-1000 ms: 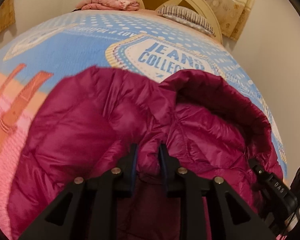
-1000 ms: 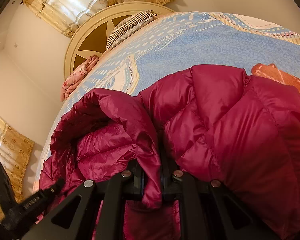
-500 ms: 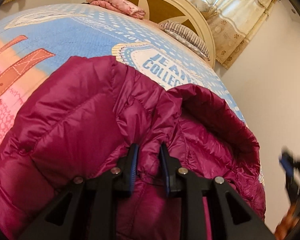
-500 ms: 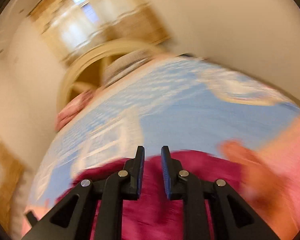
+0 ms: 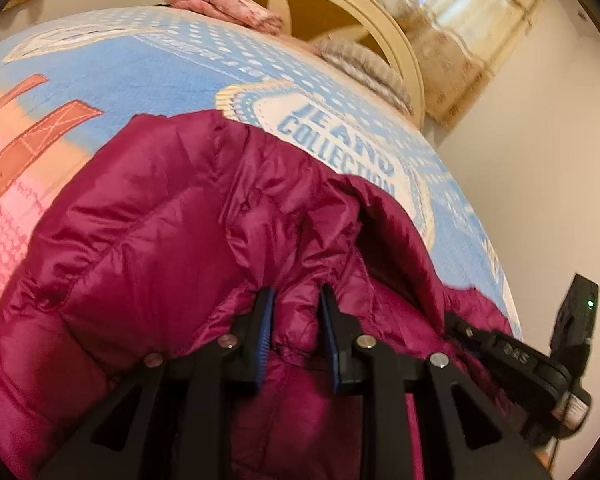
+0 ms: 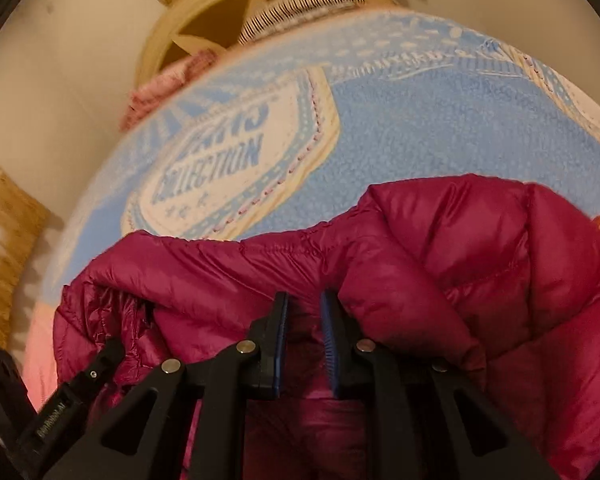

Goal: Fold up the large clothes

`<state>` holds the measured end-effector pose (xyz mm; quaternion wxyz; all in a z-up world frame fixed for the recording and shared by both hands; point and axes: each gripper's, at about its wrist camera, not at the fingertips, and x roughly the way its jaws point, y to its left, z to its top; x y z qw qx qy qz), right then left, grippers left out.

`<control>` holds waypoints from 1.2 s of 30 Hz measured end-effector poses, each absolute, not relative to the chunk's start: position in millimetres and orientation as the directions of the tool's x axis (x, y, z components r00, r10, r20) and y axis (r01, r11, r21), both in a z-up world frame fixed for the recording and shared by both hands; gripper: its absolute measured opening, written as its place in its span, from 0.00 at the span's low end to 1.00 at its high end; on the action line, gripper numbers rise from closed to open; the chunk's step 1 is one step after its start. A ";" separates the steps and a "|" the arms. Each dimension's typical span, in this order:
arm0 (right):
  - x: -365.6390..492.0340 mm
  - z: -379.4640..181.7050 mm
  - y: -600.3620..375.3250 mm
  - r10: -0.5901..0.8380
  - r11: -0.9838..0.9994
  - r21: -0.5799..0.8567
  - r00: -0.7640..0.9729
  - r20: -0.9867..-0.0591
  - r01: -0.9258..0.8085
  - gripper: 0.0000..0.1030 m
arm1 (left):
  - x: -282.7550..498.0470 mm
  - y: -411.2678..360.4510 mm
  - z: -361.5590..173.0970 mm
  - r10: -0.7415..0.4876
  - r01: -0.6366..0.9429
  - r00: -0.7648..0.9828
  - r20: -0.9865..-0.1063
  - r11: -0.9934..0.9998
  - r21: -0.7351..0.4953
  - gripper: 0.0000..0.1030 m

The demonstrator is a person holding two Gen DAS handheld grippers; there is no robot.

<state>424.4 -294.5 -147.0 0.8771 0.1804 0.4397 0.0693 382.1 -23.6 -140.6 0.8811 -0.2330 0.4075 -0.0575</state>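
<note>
A magenta puffer jacket [image 5: 160,240] with a hood lies bunched on the bed; it also shows in the right wrist view [image 6: 480,264]. My left gripper [image 5: 296,304] is shut on a fold of the jacket near the collar. My right gripper [image 6: 304,308] sits against the jacket's edge with a narrow gap between its jaws; jacket fabric lies in the gap, but whether it is pinched cannot be told. The other gripper's body shows at the right edge of the left wrist view [image 5: 512,356] and at the lower left of the right wrist view [image 6: 72,396].
The bed has a blue and pink "Jeans Collection" blanket [image 5: 140,64], also in the right wrist view [image 6: 420,120]. A cream round headboard [image 5: 340,8], a striped pillow [image 5: 364,64] and a folded pink cloth [image 5: 228,8] lie at the far end. A wall is close on the right.
My right gripper let go of the jacket, swung away over the bed, and has come back down against the jacket's edge. My left gripper kept its hold and shifted slightly.
</note>
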 end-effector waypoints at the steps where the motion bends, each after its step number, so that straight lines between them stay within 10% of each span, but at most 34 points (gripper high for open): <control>1: 423.1 -147.6 -295.5 0.279 0.926 0.376 0.613 -0.739 0.033 0.16 | 379.3 -22.3 -133.4 -0.292 -0.071 0.652 -0.699 0.895 -0.440 0.28; 5: 419.5 -144.3 -292.6 0.257 0.938 0.347 0.628 -0.734 0.022 0.16 | 348.5 -5.0 -90.1 -0.204 -0.078 0.733 -0.649 0.922 -0.378 0.62; 16: 415.8 -145.6 -294.2 0.262 0.934 0.357 0.642 -0.720 0.018 0.16 | 455.4 -85.2 -82.2 -0.090 0.042 0.699 -0.709 0.995 -0.085 0.65; 20: 415.8 -146.2 -295.5 0.274 0.929 0.371 0.644 -0.714 0.016 0.16 | 459.7 -56.9 -141.3 -0.077 -0.071 0.580 -0.811 0.987 -0.144 0.68; 36: 403.8 -142.4 -332.2 0.203 0.937 0.339 0.660 -0.724 0.082 0.16 | 452.2 -67.8 -148.9 -0.044 -0.049 0.631 -0.775 0.994 -0.096 0.73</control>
